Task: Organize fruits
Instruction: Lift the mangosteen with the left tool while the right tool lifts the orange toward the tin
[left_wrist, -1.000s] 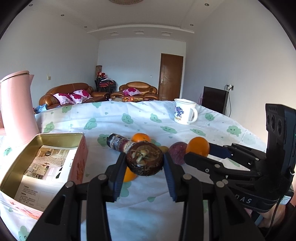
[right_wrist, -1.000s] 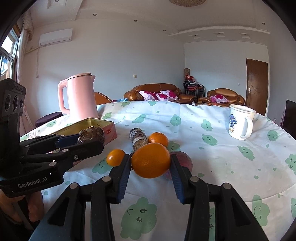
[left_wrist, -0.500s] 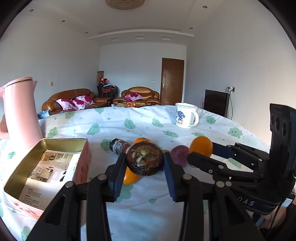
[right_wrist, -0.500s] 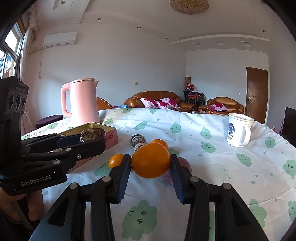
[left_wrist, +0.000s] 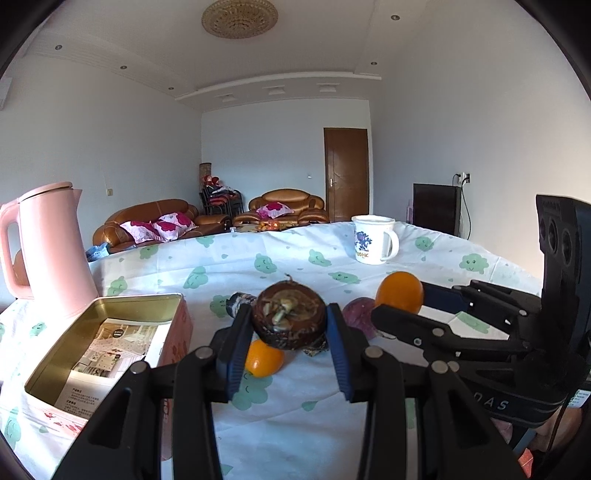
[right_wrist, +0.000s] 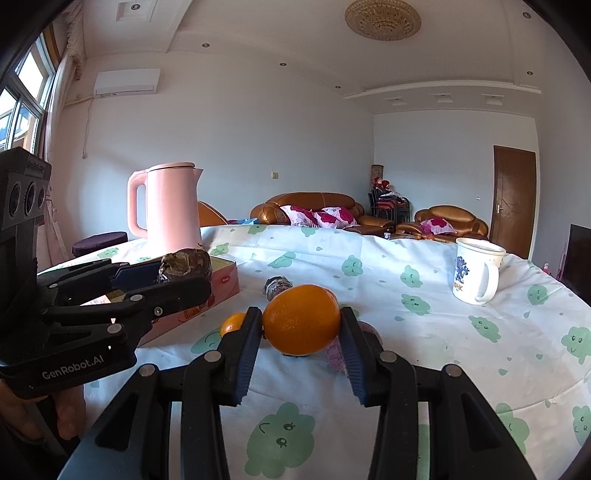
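left wrist view shows the left gripper (left_wrist: 290, 330) clamped on a dark brown fruit (left_wrist: 289, 318), held off the cloth just right of the open gold tin (left_wrist: 103, 325). right wrist view shows the right gripper (right_wrist: 300, 326) clamped on a large orange (right_wrist: 301, 319), also lifted, farther right of the tin. 1 small orange (left_wrist: 264, 357), a purple fruit (left_wrist: 359, 317) and a dark bottle (left_wrist: 238, 303) lie on the tablecloth (left_wrist: 295, 417) to the right of the tin. the tin holds only a printed leaflet, so the sorting looks barely begun. judged from this, the left fruit goes in first: carry it over the tin's rim, lower it near the leaflet before opening, and keep the right gripper clear of the tin until there is room.
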